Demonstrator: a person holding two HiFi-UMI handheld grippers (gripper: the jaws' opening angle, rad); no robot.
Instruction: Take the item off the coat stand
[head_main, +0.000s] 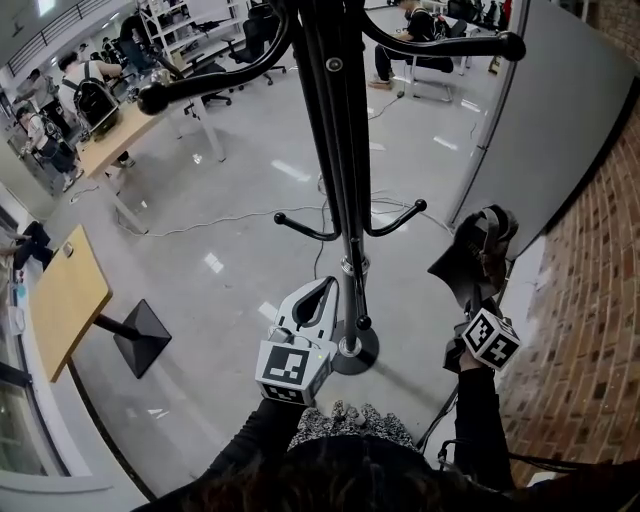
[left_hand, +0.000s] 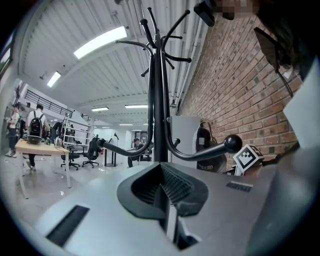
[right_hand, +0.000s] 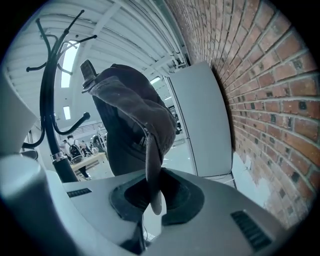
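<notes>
The black coat stand (head_main: 345, 150) rises in the middle, with its round base (head_main: 355, 352) on the glossy floor. A dark cap (head_main: 478, 255) hangs free to the right of the stand, clear of its hooks. My right gripper (head_main: 480, 303) is shut on the cap's brim from below. In the right gripper view the cap (right_hand: 130, 115) fills the centre, its brim pinched at the right gripper (right_hand: 152, 195), with the stand (right_hand: 47, 115) off to the left. My left gripper (head_main: 325, 287) is shut and empty, just left of the pole near the base. The left gripper (left_hand: 162, 189) faces the stand (left_hand: 160, 110).
A brick wall (head_main: 590, 330) runs along the right, with a grey panel (head_main: 560, 120) leaning beside it. A wooden table (head_main: 65, 295) stands at the left. Desks, chairs and people fill the far background. A cable (head_main: 230, 218) lies across the floor.
</notes>
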